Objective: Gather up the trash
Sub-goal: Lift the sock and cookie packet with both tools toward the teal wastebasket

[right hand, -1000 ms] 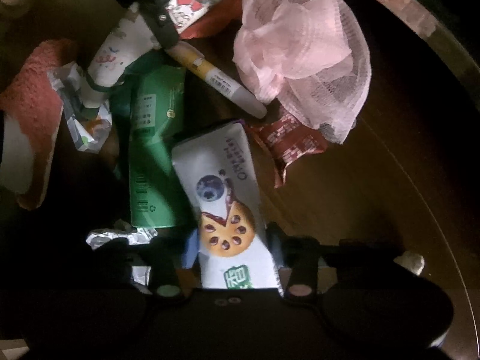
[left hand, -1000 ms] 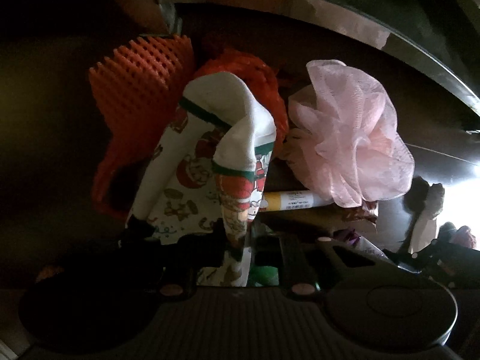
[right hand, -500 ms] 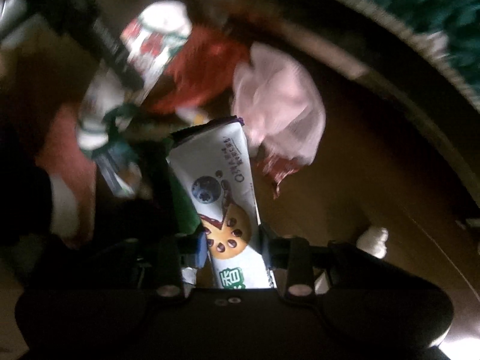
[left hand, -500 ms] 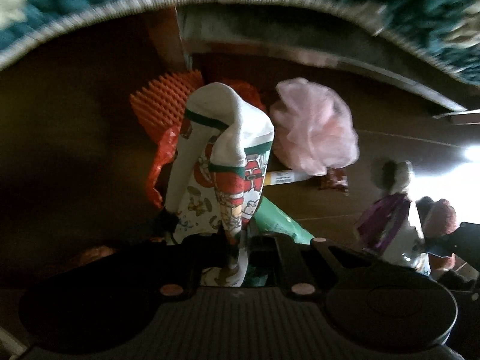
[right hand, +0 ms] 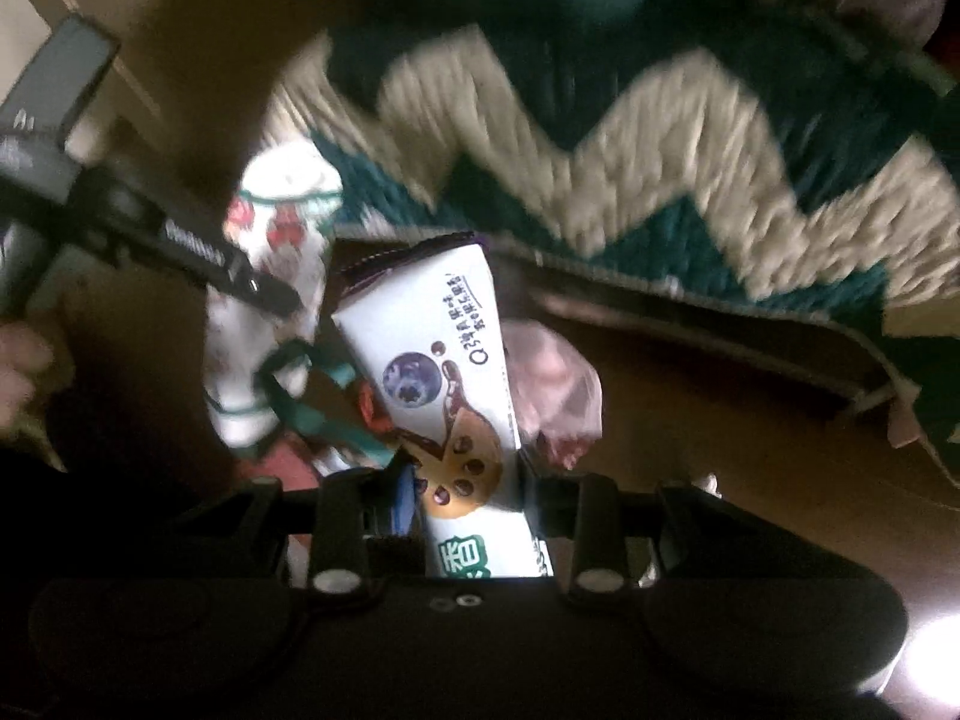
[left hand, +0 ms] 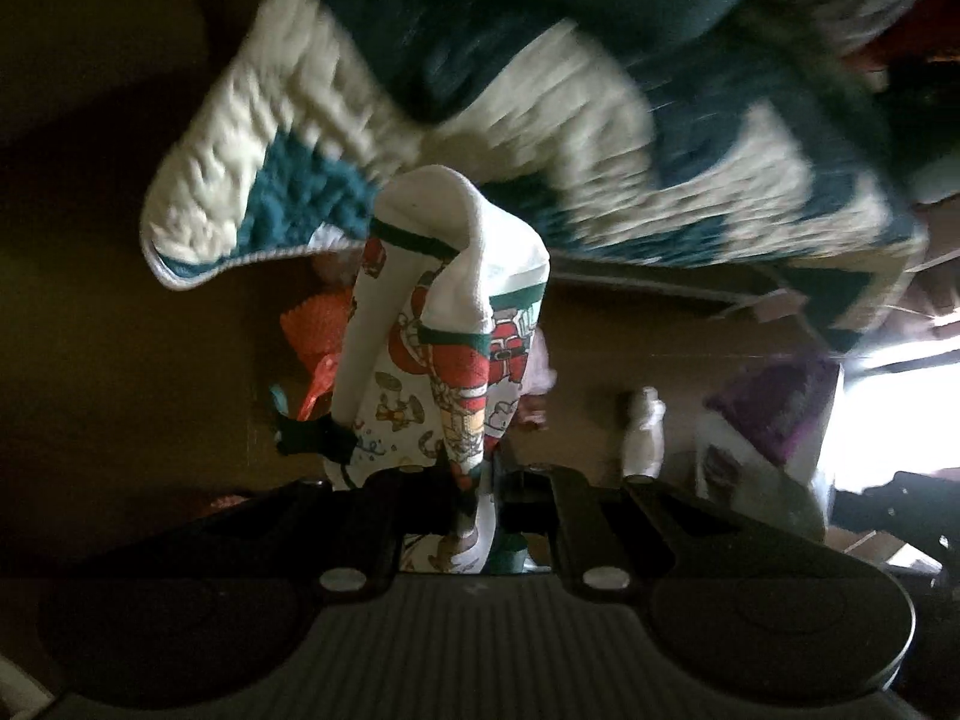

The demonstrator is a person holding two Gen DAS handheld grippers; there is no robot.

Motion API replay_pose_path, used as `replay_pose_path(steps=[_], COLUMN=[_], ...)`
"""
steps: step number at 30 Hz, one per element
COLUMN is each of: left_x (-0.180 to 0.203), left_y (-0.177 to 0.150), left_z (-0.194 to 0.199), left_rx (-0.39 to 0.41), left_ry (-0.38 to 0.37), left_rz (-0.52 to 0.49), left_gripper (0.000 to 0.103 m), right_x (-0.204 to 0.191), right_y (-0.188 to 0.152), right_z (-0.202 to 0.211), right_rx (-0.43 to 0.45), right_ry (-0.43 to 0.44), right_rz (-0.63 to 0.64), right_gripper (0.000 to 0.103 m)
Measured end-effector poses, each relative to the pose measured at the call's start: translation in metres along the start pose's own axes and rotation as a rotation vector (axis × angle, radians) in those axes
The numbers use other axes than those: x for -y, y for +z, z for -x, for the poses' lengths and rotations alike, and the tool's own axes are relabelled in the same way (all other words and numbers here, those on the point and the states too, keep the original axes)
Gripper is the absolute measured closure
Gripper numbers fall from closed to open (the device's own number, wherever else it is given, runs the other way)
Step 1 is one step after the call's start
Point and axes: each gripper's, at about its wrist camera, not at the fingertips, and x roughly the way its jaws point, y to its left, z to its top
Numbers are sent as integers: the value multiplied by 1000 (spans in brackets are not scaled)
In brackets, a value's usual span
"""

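We are lifting both catches away from the dark wooden floor (left hand: 600,360), and the green-and-cream zigzag quilted blanket (left hand: 540,138), a thin strip a moment ago, is now filling the upper half of both views. The pile we were working is dropping away below that blanket: the orange ridged foam net (left hand: 315,324) and pink mesh puff (right hand: 558,378) are staying down there. To us this means two pieces are collected and are heading for the bin, with more left. Our left gripper (left hand: 474,498) is clamping fully closed on the white Christmas-print sock (left hand: 444,348), which is hanging below the blanket's edge. Our right gripper (right hand: 474,501) is pinching, partly closed, the white blueberry-cookie wrapper (right hand: 444,372), also just under that edge
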Motion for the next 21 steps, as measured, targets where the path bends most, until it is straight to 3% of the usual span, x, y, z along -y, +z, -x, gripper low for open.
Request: replay_pose_path(steps=[11,21], left_x=[56,90], left_y=[-25,6], left_z=[139,240], left_rx=[171,364], left_ry=[-13,-14], left_rz=[-64,-109], left_gripper=[93,93], right_x=[-28,-31], right_y=[29,90], right_z=[139,229], right_rx=[214,383], right_ry=[-11,-22], right_rz=[2,-33], right_gripper=[70,70])
